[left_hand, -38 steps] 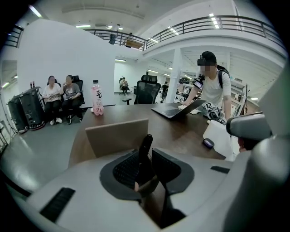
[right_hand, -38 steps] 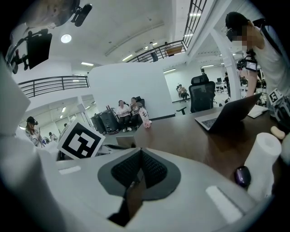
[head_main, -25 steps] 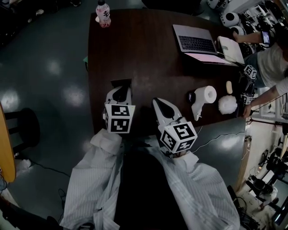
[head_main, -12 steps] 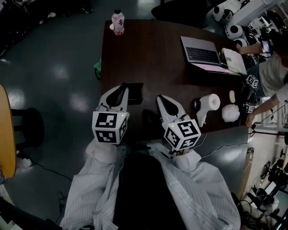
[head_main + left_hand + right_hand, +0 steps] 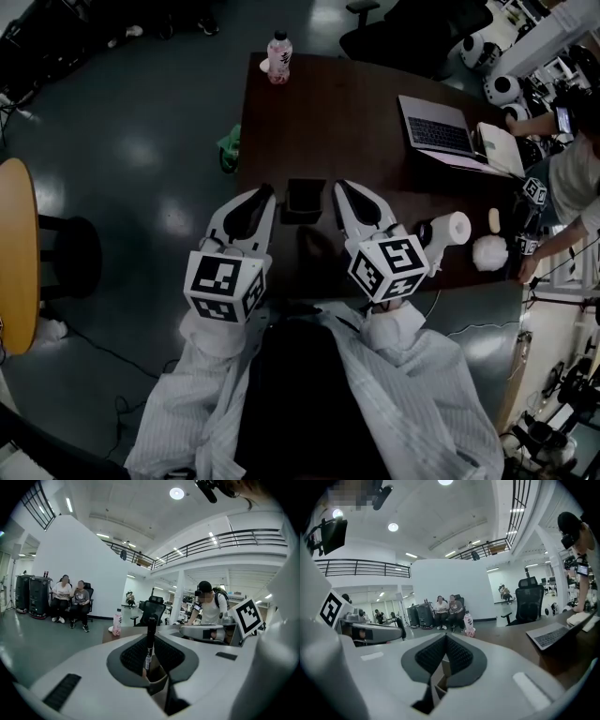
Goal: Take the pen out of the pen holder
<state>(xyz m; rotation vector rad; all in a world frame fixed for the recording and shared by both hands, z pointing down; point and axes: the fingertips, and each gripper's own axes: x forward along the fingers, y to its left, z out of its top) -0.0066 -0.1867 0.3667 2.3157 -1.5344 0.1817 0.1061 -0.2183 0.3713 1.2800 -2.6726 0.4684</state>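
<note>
My left gripper (image 5: 150,638) is shut on a black pen (image 5: 150,630), which stands upright between its pads with the cap end up. In the head view this gripper (image 5: 266,191) hovers over the near left edge of the dark table (image 5: 347,112), and the pen is hidden there. The dark, box-shaped pen holder (image 5: 307,199) sits on the table between the two grippers' tips. My right gripper (image 5: 340,187) is just right of the holder. Its pads meet at the tips (image 5: 445,637) with nothing gripped there.
On the table are a pink-labelled bottle (image 5: 278,54) at the far end, an open laptop (image 5: 439,134), a notebook (image 5: 502,150), a paper roll (image 5: 451,228) and a white fluffy thing (image 5: 489,251). A person (image 5: 574,173) stands at the right edge. A black stool (image 5: 66,258) is at the left.
Both grippers have risen and moved forward. The left gripper's tip was at the pen holder; now the holder sits between the two tips.
</note>
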